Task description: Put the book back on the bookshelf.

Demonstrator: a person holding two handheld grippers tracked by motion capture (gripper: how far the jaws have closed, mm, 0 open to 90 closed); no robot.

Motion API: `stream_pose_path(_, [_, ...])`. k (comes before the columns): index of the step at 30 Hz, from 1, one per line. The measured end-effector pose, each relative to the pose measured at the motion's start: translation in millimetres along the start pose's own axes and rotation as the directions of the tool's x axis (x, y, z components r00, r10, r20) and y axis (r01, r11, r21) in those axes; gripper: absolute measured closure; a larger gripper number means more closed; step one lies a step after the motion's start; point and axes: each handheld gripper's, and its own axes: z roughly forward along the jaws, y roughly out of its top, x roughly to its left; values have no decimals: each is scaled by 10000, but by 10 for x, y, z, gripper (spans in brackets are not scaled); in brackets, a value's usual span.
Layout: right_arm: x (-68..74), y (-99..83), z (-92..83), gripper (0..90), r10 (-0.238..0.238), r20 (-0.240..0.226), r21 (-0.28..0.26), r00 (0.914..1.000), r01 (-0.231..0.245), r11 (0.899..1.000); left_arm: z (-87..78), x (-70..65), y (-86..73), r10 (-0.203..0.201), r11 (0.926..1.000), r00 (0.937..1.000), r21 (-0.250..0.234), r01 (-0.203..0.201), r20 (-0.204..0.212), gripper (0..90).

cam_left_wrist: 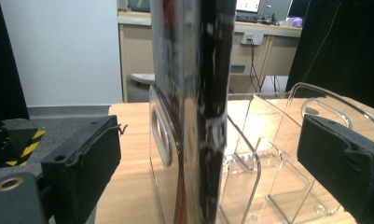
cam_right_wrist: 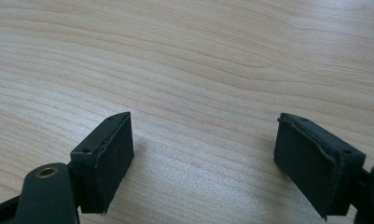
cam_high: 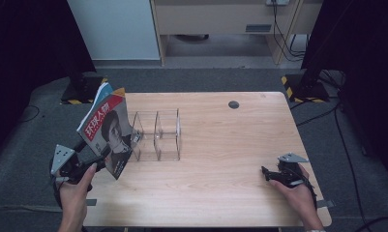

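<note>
Left gripper view: my left gripper point(cam_left_wrist: 208, 158) stands released, magazine point(cam_left_wrist: 194, 93) edge-on between its jaws, leaning at the rack point(cam_high: 157, 135) — right gripper point(cam_right_wrist: 203, 163) gapes over bare table point(cam_right_wrist: 198, 56).

The right half of the counter point(cam_high: 240, 145) is bare wood, so a claw can pass freely from the clear acrylic organizer point(cam_high: 157, 135) across to the right edge. The organizer stands left of centre, its upright dividers blocking a low sweep there. A magazine point(cam_high: 109, 130) leans against its left end, tilted over the counter's left edge, closing that side. In the left gripper view the magazine's edge stands between the spread jaws.
</note>
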Motion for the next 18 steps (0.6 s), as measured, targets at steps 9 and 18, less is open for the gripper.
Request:
stream_pose_path(9, [1, -1, -2, 199, -38, -26, 10, 10000, 38, 10000, -37, -11, -155, -30, 9995, 10000, 323, 28, 59, 55])
stream_pose_path(18, [5, -2, -3, 199, -10, -22, 9, 10000, 10, 10000, -126, -13, -290, -78, 9981, 9998, 612, 67, 173, 59])
